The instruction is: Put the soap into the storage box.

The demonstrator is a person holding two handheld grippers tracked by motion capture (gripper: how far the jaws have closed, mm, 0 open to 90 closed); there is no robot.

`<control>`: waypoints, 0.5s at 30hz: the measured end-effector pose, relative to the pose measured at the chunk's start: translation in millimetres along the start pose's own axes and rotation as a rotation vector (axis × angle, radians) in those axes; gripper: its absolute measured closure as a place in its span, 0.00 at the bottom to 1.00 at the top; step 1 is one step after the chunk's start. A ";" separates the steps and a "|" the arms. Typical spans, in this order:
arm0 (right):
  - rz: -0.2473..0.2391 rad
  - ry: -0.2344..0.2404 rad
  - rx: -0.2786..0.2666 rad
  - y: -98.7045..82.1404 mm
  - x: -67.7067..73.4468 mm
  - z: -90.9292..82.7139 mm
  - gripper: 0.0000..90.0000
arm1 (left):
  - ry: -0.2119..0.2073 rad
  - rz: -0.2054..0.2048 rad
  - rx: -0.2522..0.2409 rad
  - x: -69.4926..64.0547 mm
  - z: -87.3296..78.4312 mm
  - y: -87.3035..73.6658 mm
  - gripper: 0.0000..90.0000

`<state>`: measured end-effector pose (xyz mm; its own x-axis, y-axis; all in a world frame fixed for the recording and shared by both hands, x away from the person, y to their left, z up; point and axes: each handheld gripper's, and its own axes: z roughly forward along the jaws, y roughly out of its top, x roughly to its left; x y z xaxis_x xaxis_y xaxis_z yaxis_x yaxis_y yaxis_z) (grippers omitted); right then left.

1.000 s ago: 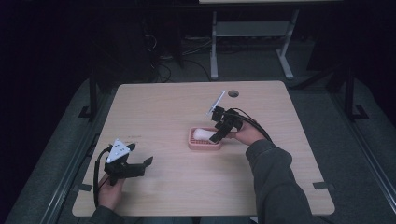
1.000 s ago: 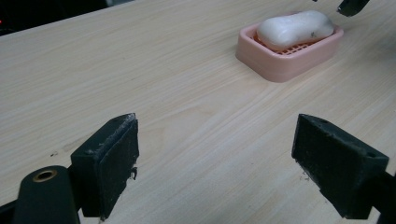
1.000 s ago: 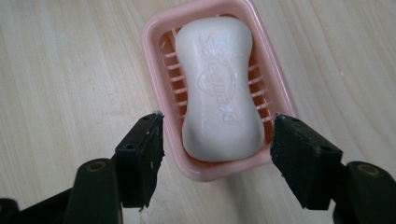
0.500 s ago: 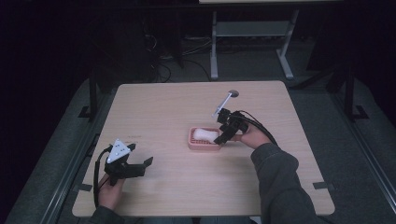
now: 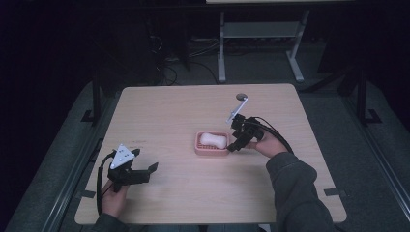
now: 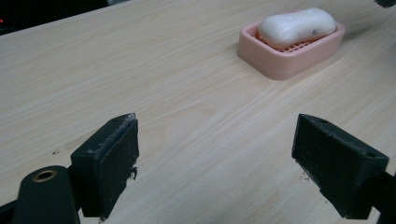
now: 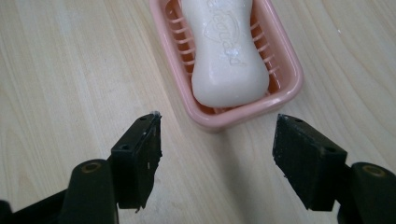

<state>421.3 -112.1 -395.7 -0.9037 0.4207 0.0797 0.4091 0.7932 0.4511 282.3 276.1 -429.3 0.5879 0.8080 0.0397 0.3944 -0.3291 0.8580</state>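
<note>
A white bar of soap [image 5: 213, 139] [image 6: 296, 25] [image 7: 226, 51] lies in a pink slotted soap dish [image 5: 200, 150] [image 6: 289, 63] [image 7: 285, 70] at the middle of the wooden table. My right gripper [image 5: 233, 146] [image 7: 217, 149] sits just off the dish's right end and points at it. It is open, its jaws have just been opening, and nothing is between them. My left gripper [image 5: 145, 160] [image 6: 229, 163] rests open near the front left of the table, aimed toward the dish from well away, with only bare table between its jaws.
A small dark round hole [image 5: 240, 96] sits near the table's back edge, behind the right gripper. A white metal stand [image 5: 221, 53] and cables are on the dark floor beyond the table. Bare wood [image 5: 159, 116] surrounds the dish.
The right gripper has drawn back to the right, off the soap dish's end. The soap stays in the dish. The left gripper has not moved.
</note>
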 end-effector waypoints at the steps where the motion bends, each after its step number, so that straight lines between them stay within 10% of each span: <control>1: 0.003 0.000 -0.002 -1.3 0.1 -1.1 0.36 | 0.001 0.002 0.002 0.4 -0.2 -0.1 0.16; 15: 0.013 -0.014 -0.015 -11.9 5.2 -12.4 0.33 | 0.002 0.003 0.002 0.0 0.0 -0.2 0.16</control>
<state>410.1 -124.8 -389.6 -0.8964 0.4371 0.0738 0.4190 0.7810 0.4631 282.2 276.2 -429.5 0.5878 0.8078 0.0437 0.3935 -0.3327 0.8570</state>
